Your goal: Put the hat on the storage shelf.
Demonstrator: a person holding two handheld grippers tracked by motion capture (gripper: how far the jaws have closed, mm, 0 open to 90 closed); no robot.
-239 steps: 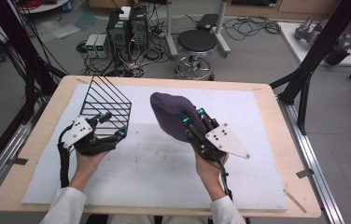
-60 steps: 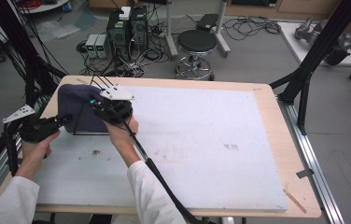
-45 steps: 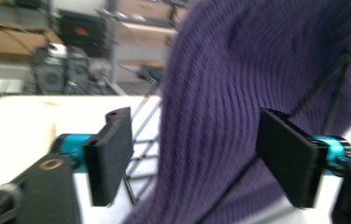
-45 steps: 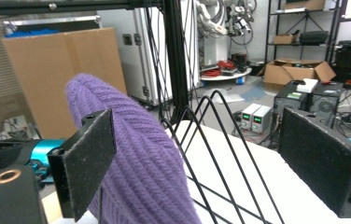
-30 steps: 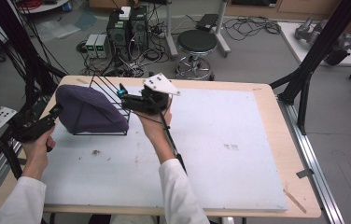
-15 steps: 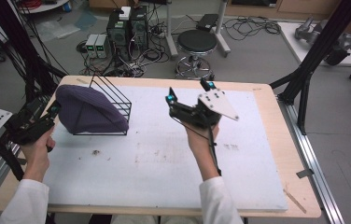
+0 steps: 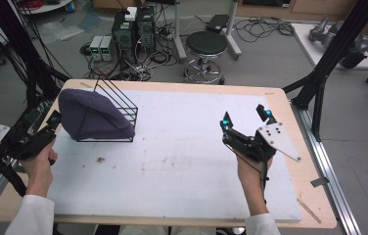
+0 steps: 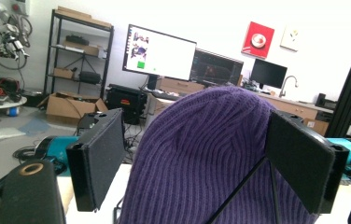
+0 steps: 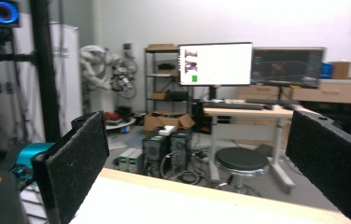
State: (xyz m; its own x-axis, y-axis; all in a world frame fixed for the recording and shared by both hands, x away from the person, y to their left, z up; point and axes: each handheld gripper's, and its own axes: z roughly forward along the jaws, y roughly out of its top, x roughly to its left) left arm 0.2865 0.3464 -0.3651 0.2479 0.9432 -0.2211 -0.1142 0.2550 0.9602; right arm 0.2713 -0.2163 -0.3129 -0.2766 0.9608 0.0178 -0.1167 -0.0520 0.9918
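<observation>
I see the purple knit beanie [image 7: 91,117] draped over the black wire rack [image 7: 118,105], which stands on the surface [image 7: 182,161] at its far left corner. The beanie covers the rack's left part; the rack's bare wires stick out past it on the right and behind.

My left gripper [image 7: 45,131] sits just left of the rack, at the surface's left edge. Fingers spread, nothing between them. In the left gripper view the left gripper [image 8: 201,163] looks straight at the beanie [image 8: 211,154], close up, with a thin rack wire [image 8: 239,189] crossing its lower right. I can't tell whether the fingers touch the knit.

My right gripper [image 7: 244,117] is well to the right of the rack, held above the surface near its right edge. Fingers spread wide, empty. In the right gripper view the right gripper [image 9: 201,158] points past the far edge of the surface toward a round black stool [image 9: 241,161] on the floor.
</observation>
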